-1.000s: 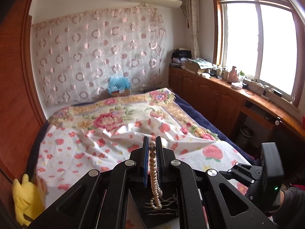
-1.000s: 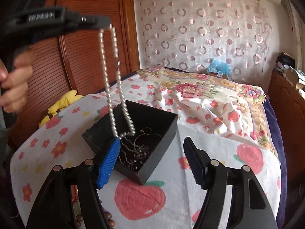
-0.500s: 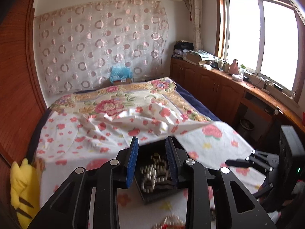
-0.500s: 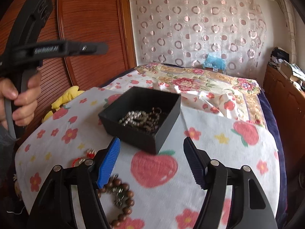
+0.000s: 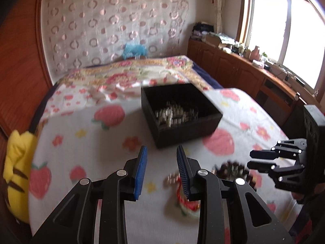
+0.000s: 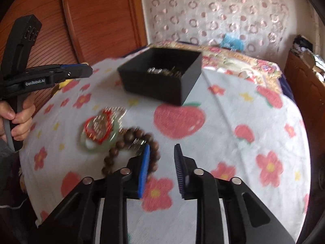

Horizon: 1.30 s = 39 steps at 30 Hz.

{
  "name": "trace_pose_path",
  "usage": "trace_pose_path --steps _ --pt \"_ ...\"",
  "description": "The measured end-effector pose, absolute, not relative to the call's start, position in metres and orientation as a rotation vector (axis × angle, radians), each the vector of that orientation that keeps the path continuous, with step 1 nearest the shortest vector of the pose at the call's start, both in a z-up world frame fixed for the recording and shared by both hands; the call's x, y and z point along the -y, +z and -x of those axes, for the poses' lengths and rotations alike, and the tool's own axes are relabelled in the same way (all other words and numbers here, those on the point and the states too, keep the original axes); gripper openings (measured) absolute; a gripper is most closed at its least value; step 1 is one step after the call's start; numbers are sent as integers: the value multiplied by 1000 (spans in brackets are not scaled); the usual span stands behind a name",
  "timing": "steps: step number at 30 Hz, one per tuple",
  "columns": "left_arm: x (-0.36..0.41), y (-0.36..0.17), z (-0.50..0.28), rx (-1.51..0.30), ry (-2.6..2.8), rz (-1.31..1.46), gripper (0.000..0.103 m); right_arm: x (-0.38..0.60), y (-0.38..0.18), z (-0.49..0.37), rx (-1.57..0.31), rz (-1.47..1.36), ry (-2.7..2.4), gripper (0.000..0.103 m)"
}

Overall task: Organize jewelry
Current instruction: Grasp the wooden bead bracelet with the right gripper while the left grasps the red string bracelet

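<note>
Yellow plush toy (image 5: 17, 172) at bed edge, blue bag (prob.) (image 5: 135, 49) by curtain (image 5: 113, 26)

necklace (image 5: 175, 112) in box (image 5: 182, 131), bracelets (image 6: 113, 130) before

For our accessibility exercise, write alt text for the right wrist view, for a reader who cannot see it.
The open right gripper hovers empty over a fruit-print cloth, beside a brown bead bracelet and a blurred pile of red and green bangles. Behind sits a black box holding pearls; the left gripper is at left.
</note>
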<state>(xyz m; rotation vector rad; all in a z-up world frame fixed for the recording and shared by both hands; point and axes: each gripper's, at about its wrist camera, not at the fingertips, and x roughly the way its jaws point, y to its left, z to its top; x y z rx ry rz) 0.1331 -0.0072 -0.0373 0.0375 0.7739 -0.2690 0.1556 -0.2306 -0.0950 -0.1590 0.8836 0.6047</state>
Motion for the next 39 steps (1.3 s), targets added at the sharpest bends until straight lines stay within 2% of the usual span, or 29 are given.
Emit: trace_pose_path --steps 5,20,30,39 --pt "7 -62 -124 -842 -280 -33 28 225 -102 -149 -913 181 620 11" --pt "13 -86 -121 -956 -329 61 25 231 -106 -154 -893 123 599 13" --pt "16 -85 -116 -946 -328 68 5 231 -106 -151 -889 133 595 14" --pt "9 -71 -107 -886 -300 62 4 232 -107 -152 -892 124 593 14"
